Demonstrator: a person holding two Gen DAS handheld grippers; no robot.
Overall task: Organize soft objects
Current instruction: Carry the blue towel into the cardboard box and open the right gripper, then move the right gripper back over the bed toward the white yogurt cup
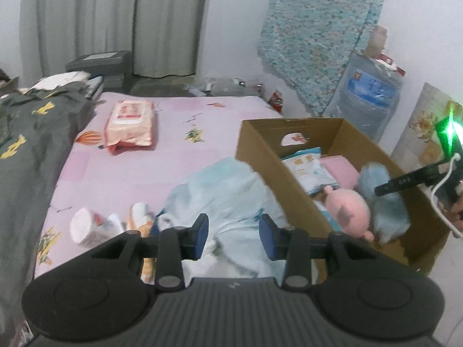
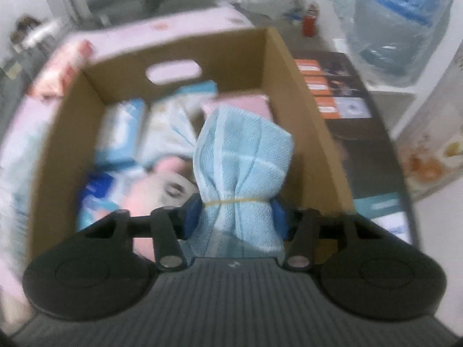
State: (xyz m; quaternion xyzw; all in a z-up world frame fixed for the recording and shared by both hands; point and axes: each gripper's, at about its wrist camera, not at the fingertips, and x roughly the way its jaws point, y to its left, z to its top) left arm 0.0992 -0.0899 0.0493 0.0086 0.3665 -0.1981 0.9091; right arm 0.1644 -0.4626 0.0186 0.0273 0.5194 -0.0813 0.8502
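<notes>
A cardboard box (image 1: 260, 156) (image 2: 231, 49) stands on the pink bed sheet (image 1: 121, 173). Inside lie a pink pig plush (image 1: 347, 205) (image 2: 150, 190), blue-white packs (image 1: 306, 170) and a pink folded cloth (image 1: 341, 164). A light blue towel bundle (image 2: 243, 150) (image 1: 379, 199), tied with a rubber band, stands in the box between the pads of my right gripper (image 2: 235, 217). The pads flank the bundle and do not squeeze it. My left gripper (image 1: 233, 231) hangs open over a pale blue cloth (image 1: 225, 190) heaped against the box's left wall, nothing between its pads.
On the sheet lie a pink wipes pack (image 1: 130, 124), a white roll (image 1: 86, 228) and an orange-white item (image 1: 141, 217). A grey duvet (image 1: 29, 144) covers the bed's left side. A water bottle (image 1: 367, 95) and a dark tabletop (image 2: 361, 144) stand right of the box.
</notes>
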